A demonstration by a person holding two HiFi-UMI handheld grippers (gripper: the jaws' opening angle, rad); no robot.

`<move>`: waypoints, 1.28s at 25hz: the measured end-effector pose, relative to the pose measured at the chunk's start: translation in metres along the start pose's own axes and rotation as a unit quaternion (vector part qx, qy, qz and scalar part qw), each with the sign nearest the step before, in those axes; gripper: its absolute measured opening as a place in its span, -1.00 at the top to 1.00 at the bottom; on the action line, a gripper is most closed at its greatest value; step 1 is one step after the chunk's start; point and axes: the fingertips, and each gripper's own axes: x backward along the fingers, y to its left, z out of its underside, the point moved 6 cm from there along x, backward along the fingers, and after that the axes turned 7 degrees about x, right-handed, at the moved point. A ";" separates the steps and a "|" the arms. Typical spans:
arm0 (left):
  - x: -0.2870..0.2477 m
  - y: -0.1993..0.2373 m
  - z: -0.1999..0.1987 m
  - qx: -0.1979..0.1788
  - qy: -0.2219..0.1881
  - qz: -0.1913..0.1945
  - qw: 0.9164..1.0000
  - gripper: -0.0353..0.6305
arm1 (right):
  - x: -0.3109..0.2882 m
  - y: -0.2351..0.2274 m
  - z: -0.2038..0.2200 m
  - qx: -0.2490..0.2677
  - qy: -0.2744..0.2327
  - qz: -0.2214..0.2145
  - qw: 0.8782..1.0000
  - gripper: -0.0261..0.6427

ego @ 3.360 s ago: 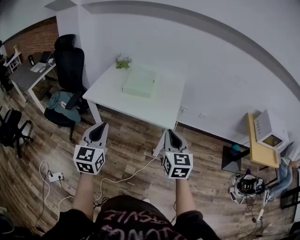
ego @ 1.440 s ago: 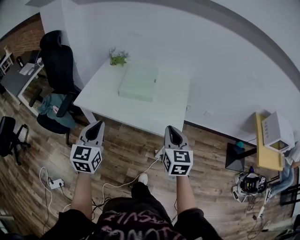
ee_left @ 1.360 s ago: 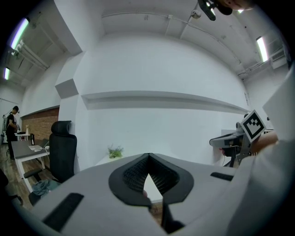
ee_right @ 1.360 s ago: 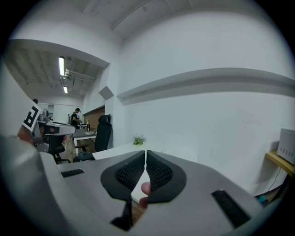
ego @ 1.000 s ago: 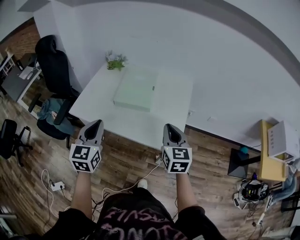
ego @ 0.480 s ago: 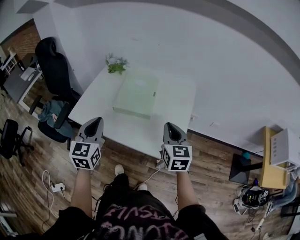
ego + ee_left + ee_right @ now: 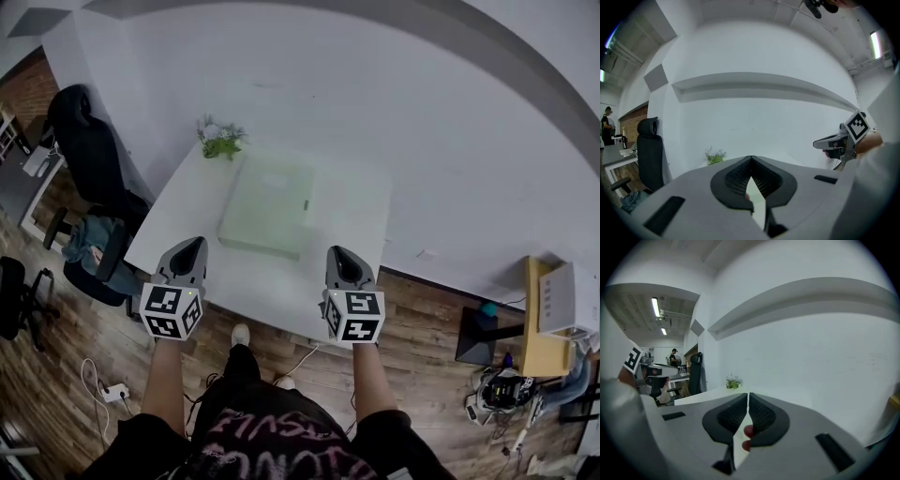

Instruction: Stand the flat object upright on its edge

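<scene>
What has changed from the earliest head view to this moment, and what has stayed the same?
The person walked up to the white table, bringing the left tool and right tool from above the wooden floor to over its near edge. Nothing was gripped or released; both tools stay shut and empty. The pale green flat object still lies flat, the plant at the table's far left corner.

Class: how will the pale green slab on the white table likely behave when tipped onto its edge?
The slab lies with straight edges and sharp corners, so it is probably stiff. Broad and thin, it would likely topple on edge unless steadied. The table looks smooth, so its lower edge might slide.
</scene>
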 end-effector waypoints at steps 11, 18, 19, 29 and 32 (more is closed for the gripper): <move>-0.110 0.078 0.009 0.013 0.058 0.060 0.996 0.85 | -0.101 0.010 -0.004 -0.026 0.055 0.044 0.997 0.84; -0.160 0.111 0.021 0.016 0.090 0.108 0.990 0.85 | -0.146 0.023 -0.002 -0.041 0.085 0.075 0.993 0.84; -0.166 0.115 0.020 0.017 0.091 0.113 0.989 0.85 | -0.151 0.025 -0.003 -0.042 0.086 0.079 0.992 0.84; -0.200 0.121 0.030 0.036 0.125 0.146 0.981 0.85 | -0.175 0.019 0.007 -0.054 0.123 0.092 0.987 0.84; -0.207 0.118 0.035 0.043 0.136 0.144 0.979 0.85 | -0.183 0.013 0.011 -0.053 0.128 0.086 0.987 0.84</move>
